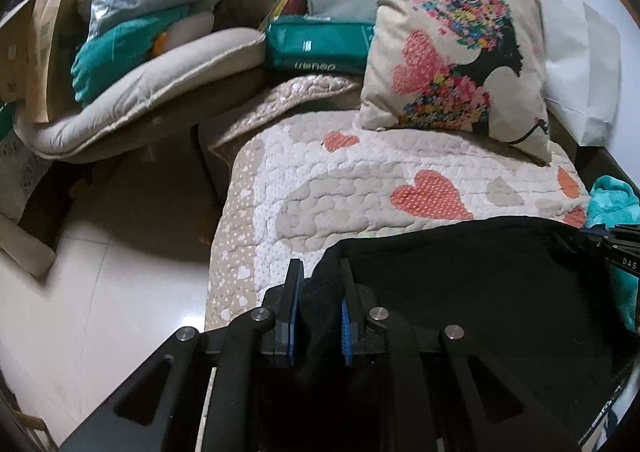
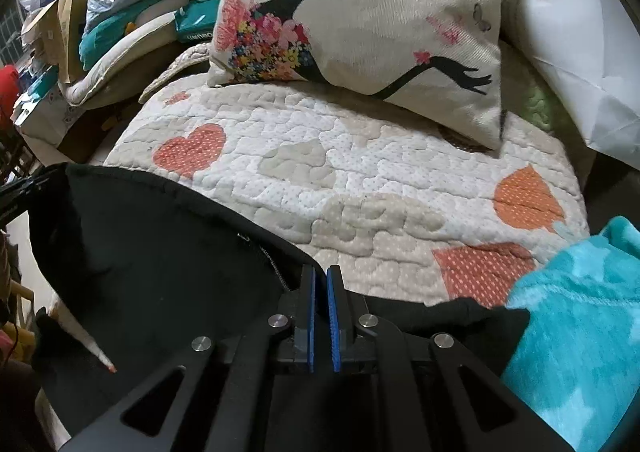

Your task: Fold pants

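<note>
Black pants (image 1: 460, 284) hang between my two grippers over the near edge of a heart-patterned quilt (image 1: 360, 179). In the left wrist view my left gripper (image 1: 320, 266) is shut on a bunched fold of the black fabric, which fills the gap between its blue pads (image 1: 297, 292). In the right wrist view my right gripper (image 2: 321, 271) is shut on the upper edge of the pants (image 2: 160, 252), just right of the zipper (image 2: 272, 264). That edge runs taut up to the left, where part of the left gripper shows. The right gripper's body (image 1: 616, 248) shows at the right edge of the left view.
A printed cushion (image 2: 360, 11) leans at the back of the quilt (image 2: 320, 139), with a white paper bag (image 2: 580, 31) behind it. A turquoise fleece (image 2: 580, 312) lies at the right. Piled bedding, a green pack (image 1: 320, 47) and boxes crowd the left; pale floor (image 1: 100, 272) lies below.
</note>
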### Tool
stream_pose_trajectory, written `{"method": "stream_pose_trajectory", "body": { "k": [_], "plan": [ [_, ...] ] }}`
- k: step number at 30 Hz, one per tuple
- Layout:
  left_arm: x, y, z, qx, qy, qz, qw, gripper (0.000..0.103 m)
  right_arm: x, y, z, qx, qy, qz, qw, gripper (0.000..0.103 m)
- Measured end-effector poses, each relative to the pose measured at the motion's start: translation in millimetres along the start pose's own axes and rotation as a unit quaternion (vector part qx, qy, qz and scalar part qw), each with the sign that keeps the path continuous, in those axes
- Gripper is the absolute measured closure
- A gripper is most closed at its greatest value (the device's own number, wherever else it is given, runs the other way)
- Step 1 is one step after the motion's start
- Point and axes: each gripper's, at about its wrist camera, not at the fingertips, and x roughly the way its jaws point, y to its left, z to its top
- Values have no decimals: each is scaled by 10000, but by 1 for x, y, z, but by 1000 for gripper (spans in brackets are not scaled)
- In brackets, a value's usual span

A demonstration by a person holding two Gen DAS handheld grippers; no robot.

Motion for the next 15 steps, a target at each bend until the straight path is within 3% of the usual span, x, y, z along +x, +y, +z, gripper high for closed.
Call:
{"method": "stream_pose_trajectory", "body": {
  "k": [15],
  "plan": [
    [-73, -20, -27, 621, -499, -78, 9968, 88, -58, 22, -32, 113, -182, -126, 9997, 97]
  ]
}}
